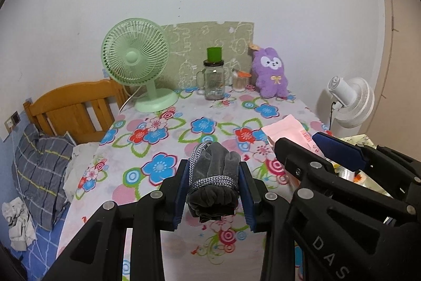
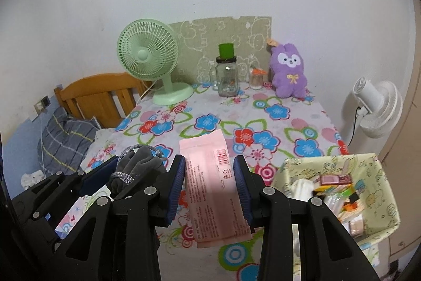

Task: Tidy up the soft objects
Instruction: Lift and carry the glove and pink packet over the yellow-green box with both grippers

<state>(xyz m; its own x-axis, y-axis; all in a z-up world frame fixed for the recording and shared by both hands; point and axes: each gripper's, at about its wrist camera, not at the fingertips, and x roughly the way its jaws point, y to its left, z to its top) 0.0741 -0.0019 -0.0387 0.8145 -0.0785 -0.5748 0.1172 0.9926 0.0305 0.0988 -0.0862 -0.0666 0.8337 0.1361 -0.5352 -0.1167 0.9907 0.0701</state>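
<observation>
Two soft things are in front of me. My left gripper point(image 1: 213, 190) is squeezed tight on a rolled-up gray glove bundle point(image 1: 213, 183) tied with a speckled cord. It is lifted above the near edge of the flowery tablecloth point(image 1: 184, 128). My right gripper point(image 2: 208, 188) has its fingers apart. The pink packet point(image 2: 213, 188) shows between them, but I cannot tell if it lies on the cloth or is touched by the pads.

I think I am in the middle of carrying. The gloves are picked up and need a home. The next move, I guess, is to swing the bundle to the right, over to the fabric basket point(image 2: 379, 170), and let go above it.

The basket sits at the right near corner of the table. It has a pale yellow cartoon print. It already holds lots of little things: small boxes, white packets, and something orange. I cannot name them all. There is not much room, so the bundle may have to rest on top.
</observation>
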